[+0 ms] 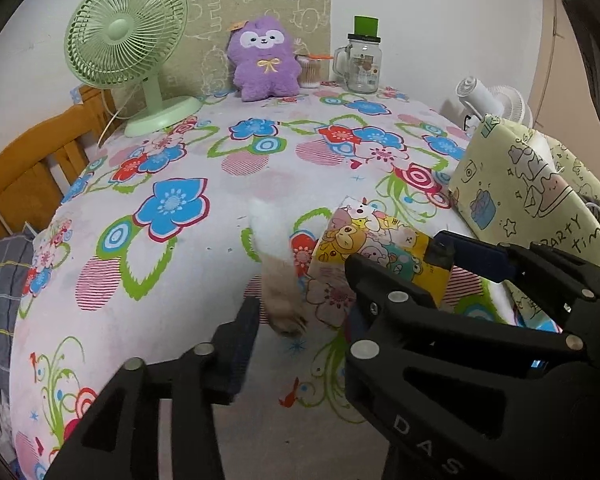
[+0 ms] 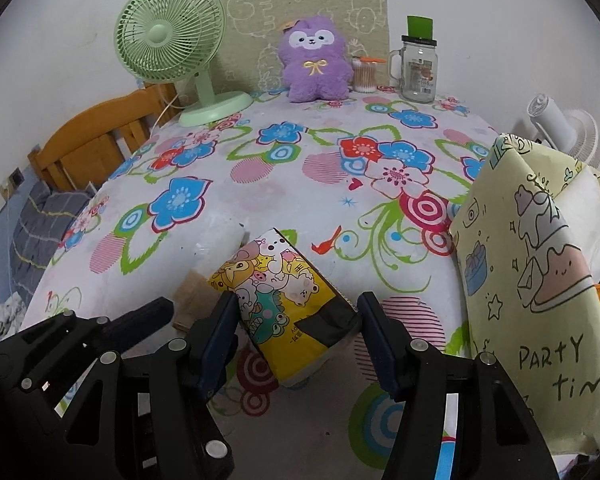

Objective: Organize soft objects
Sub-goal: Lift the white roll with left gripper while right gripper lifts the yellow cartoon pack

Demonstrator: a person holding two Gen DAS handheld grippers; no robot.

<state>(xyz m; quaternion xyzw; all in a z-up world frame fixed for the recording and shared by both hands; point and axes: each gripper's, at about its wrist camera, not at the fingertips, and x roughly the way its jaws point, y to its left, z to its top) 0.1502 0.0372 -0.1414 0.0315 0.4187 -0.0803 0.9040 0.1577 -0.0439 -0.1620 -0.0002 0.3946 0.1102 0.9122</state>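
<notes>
A yellow cartoon-print tissue pack lies on the flowered tablecloth. My right gripper is open, its fingers on either side of the pack's near end. The pack also shows in the left wrist view. A white and tan soft piece lies just left of the pack. My left gripper is open, with the tan end of that piece between its fingers. A purple plush toy sits upright at the far edge. A pale yellow printed fabric bag stands open at the right.
A green desk fan stands at the far left. A glass mug jar with a green lid and a cotton swab container stand beside the plush. A white fan is behind the bag. A wooden bed frame lies left.
</notes>
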